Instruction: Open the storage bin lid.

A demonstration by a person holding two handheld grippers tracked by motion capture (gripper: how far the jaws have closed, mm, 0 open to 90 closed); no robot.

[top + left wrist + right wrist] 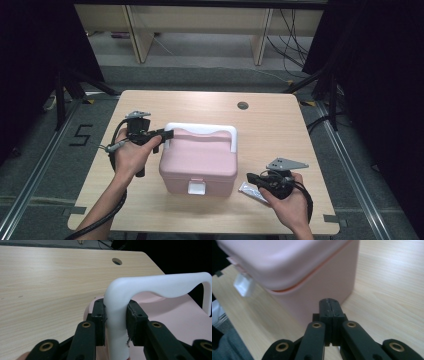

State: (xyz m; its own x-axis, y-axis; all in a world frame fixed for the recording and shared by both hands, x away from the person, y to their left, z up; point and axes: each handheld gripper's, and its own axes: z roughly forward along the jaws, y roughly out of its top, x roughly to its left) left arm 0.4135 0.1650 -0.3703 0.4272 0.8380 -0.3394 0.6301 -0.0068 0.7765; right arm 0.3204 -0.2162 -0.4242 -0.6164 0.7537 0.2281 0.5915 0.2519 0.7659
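A pink box (pixel 200 162) with a white carry handle (pixel 200 129) and a white front latch (pixel 196 188) stands in the middle of the table. My left gripper (pixel 167 135) reaches in from the left, shut on the handle's left leg. In the left gripper view the pads (pixel 100 320) press both sides of the handle (pixel 155 285) above the pink lid (pixel 175 320). My right gripper (pixel 251 178) hovers right of the box near the front edge. Its jaws (pixel 329 305) are shut with nothing between them, pointing at the box's side wall (pixel 312 272) near the latch (pixel 243 284).
A small white tube or packet (pixel 250 191) lies on the wooden table (pixel 270 130) just under the right gripper. A round cable hole (pixel 243 105) sits near the table's far edge. Dark stands and cables flank the table on the floor.
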